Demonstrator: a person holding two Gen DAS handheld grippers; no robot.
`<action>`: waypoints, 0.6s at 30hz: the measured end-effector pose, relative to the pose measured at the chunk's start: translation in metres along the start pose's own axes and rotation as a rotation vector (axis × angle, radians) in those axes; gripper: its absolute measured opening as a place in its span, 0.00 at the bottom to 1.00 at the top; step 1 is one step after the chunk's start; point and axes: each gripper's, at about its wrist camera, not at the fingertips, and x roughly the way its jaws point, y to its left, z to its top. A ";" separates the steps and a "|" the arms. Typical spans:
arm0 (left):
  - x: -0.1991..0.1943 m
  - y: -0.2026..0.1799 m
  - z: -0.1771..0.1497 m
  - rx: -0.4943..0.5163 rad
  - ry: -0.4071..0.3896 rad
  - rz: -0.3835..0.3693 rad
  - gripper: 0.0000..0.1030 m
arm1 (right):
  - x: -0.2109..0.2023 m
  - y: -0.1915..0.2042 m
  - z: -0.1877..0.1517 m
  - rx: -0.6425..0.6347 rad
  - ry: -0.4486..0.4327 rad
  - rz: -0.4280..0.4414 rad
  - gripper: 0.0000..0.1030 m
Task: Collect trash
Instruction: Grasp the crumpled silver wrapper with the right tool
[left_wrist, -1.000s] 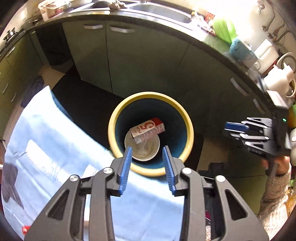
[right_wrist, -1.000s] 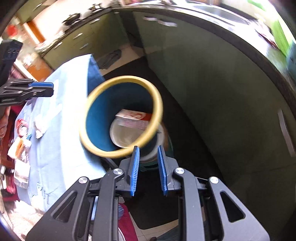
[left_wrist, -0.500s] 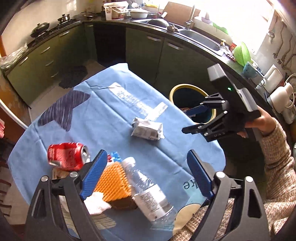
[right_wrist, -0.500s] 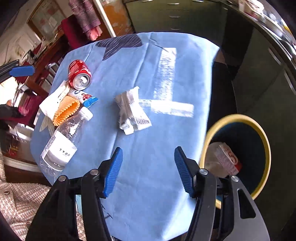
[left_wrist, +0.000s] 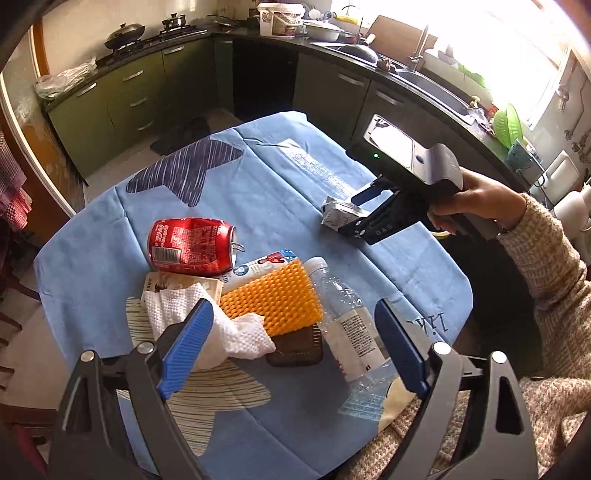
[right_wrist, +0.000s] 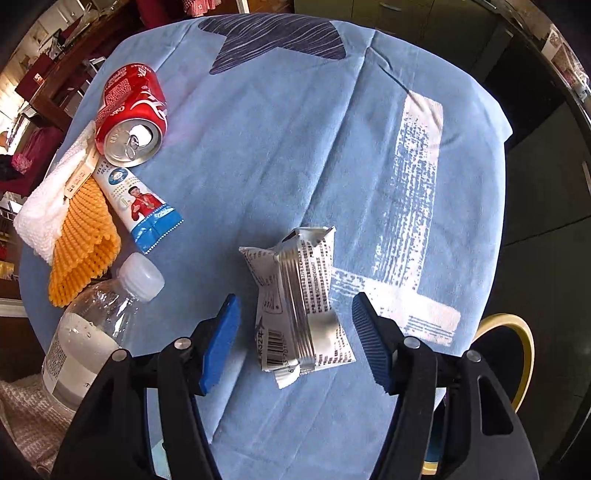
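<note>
A round table under a blue cloth (right_wrist: 280, 155) stands in a kitchen with dark green cabinets (left_wrist: 122, 99). The right gripper (right_wrist: 295, 336) is spread wide, released, its blue fingers (right_wrist: 221, 339) flanking a crumpled silver-and-white wrapper (right_wrist: 299, 306) lying flat on the cloth without touching it. Bare cloth stretches ahead of those fingers to the far table edge. Right of them, past the table rim, a yellow-rimmed bin (right_wrist: 513, 332) shows, mostly cut off. Left of them lie a clear ribbed bottle (right_wrist: 96, 321), an orange bumpy sponge (right_wrist: 81, 240), a printed tube (right_wrist: 144, 206) and a dented red can (right_wrist: 129, 110). The left gripper (left_wrist: 291, 347) also hangs open, holding nothing, above the sponge and a white paper towel (left_wrist: 207, 321). A dark brown thing under the sponge is hard to make out.
</note>
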 end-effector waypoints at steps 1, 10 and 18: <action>0.001 0.004 0.000 -0.010 0.002 0.003 0.82 | 0.003 -0.001 0.001 0.007 0.006 0.000 0.59; 0.013 0.009 0.003 -0.031 0.034 0.008 0.82 | 0.008 -0.018 -0.006 0.068 -0.012 0.031 0.29; 0.034 -0.008 0.006 -0.007 0.101 -0.001 0.82 | -0.022 -0.091 -0.046 0.238 -0.083 0.048 0.27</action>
